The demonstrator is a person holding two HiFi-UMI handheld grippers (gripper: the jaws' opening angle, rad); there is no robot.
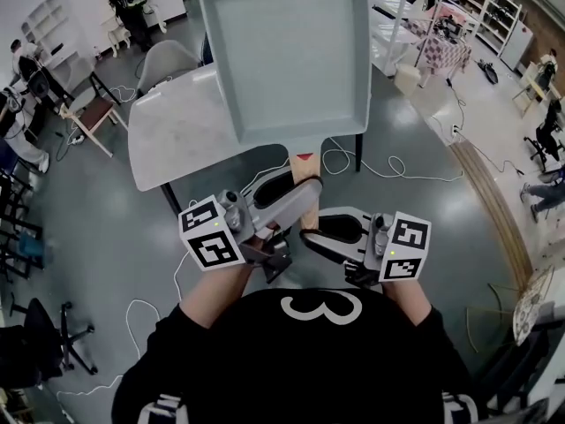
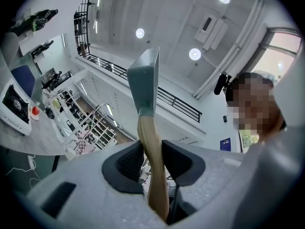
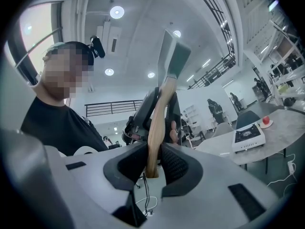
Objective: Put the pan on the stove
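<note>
1. Pan [image 1: 287,51], square and grey, is up in the air in front of the person, above the floor.
2. Left gripper [image 1: 296,203] and right gripper [image 1: 322,230] are both clamped on its wooden handle [image 1: 305,170], jaws partway closed.
3. It looks stiff and front-heavy, so the handle is the best place to hold it.
4. Only the gripper views show the stove [image 3: 248,135], on a table [image 3: 281,120] well apart from the pan.

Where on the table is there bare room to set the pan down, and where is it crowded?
Bare: the table left of the pan in the head view; the rest is hidden under it. In the right gripper view, the strip in front of the stove is free. Crowded: stove and a red thing sit close together.
</note>
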